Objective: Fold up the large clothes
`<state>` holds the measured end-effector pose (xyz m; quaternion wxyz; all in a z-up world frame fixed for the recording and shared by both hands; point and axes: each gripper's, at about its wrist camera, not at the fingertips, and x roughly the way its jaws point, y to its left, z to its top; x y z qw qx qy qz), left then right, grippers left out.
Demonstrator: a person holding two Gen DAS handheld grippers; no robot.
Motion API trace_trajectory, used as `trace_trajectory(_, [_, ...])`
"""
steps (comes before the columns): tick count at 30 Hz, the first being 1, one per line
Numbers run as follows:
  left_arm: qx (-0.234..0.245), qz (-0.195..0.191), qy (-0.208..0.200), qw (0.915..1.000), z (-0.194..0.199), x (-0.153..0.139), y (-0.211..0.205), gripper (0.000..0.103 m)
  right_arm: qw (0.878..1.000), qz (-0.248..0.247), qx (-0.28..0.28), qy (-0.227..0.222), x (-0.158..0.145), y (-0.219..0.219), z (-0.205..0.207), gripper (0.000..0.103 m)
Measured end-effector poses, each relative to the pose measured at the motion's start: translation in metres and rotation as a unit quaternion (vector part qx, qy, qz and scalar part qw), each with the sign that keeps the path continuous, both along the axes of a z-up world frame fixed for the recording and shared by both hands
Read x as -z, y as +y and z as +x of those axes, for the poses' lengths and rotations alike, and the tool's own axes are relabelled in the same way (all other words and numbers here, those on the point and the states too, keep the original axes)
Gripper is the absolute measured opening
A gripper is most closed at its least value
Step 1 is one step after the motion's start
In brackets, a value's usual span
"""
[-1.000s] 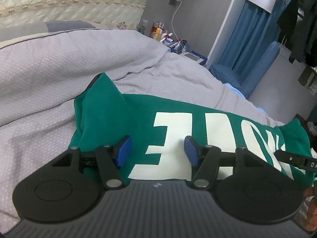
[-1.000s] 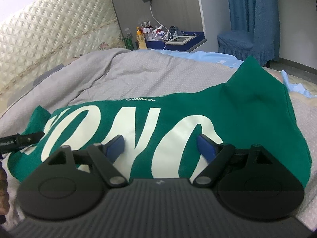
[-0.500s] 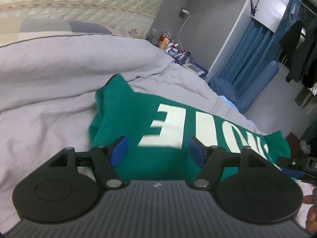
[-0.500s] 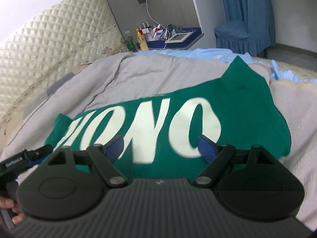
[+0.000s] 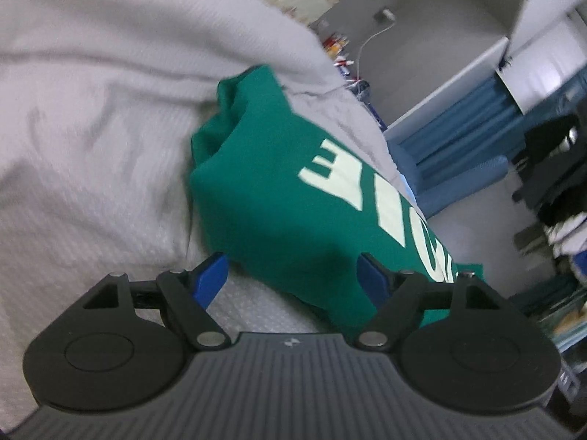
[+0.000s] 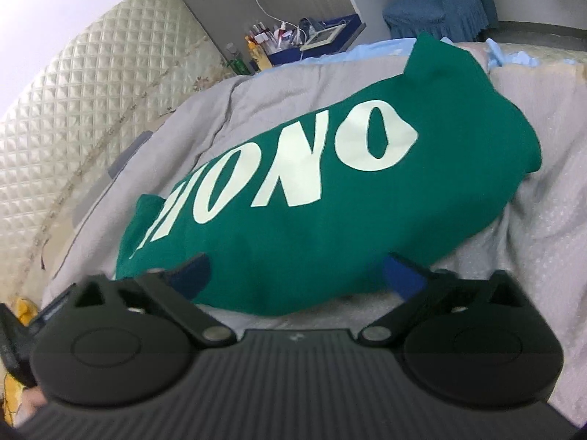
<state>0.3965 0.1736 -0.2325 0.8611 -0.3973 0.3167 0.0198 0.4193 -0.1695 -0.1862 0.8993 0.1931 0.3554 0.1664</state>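
1. Closest to each camera is the black body of its own gripper, which hides the lowest part of both views.
2. The left gripper (image 5: 292,278) has its jaws opening; the near edge of the green garment (image 5: 293,198) lies between the blue pads, but they do not press on it.
3. The right gripper (image 6: 297,275) also has its jaws opening, very wide. The garment's (image 6: 293,198) near edge sits between them, with no pad pressing on it.
4. The garment is folded and lies on the grey bedspread (image 5: 91,146) of the bed. Its white letters (image 6: 293,168) are only partly readable, because the left end is squeezed by the lens.
5. In the left view the picture is blurred, and the far end of the garment is cut off behind the gripper's right finger.
6. At the lower left edge of the right view, a dark part of the other gripper and a bit of a hand (image 6: 27,401) appear, mostly cut off.
7. Farther away stand a quilted headboard (image 6: 73,128), a bedside table with bottles (image 6: 268,42) too small to tell apart, and a blue covered chair (image 6: 433,11).
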Motion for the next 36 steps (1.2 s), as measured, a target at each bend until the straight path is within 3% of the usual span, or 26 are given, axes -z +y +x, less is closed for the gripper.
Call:
trace_trajectory(9, [-0.006,-0.115,0.001,0.9933,0.02,0.032,0.013,0.092,0.999,0.044,0.003,-0.032,0.001,0.008,0.018,0.103])
trace_trajectory(13, [-0.012,-0.182,0.002,0.9833,0.028,0.05,0.02,0.094,0.997,0.052,0.006,-0.061,-0.002,0.011,0.029,0.103])
trace_trajectory(15, [-0.013,-0.211,-0.006,0.9774,0.033,0.058,0.022,0.094,0.997,0.049,0.005,-0.053,0.004,0.014,0.039,0.103])
trace_trajectory(19, [-0.004,-0.265,-0.061,0.9624,0.039,0.065,0.025,0.094,0.999,0.039,-0.005,-0.021,0.027,0.019,0.057,0.103])
trace_trajectory(21, [-0.001,-0.268,-0.071,0.9609,0.043,0.064,0.025,0.095,0.999,0.031,-0.008,-0.029,0.031,0.022,0.056,0.103])
trace_trajectory(25, [0.003,-0.266,-0.053,0.9626,0.05,0.072,0.019,0.095,0.999,0.037,-0.002,-0.026,0.029,0.021,0.054,0.103])
trace_trajectory(27, [-0.004,-0.272,-0.05,0.9609,0.05,0.075,0.019,0.095,0.998,0.057,0.006,-0.018,0.028,0.017,0.052,0.103])
trace_trajectory(30, [-0.025,-0.284,-0.05,0.9572,0.054,0.078,0.018,0.094,0.992,0.126,0.019,0.015,0.028,0.002,0.043,0.103])
trace_trajectory(32, [-0.031,-0.274,-0.042,0.9603,0.065,0.076,0.016,0.089,0.981,0.189,0.022,0.044,0.034,-0.009,0.033,0.103])
trace_trajectory(36, [-0.035,-0.221,-0.035,0.9741,0.076,0.067,0.013,0.062,0.963,0.247,0.048,0.093,0.05,-0.023,0.02,0.103])
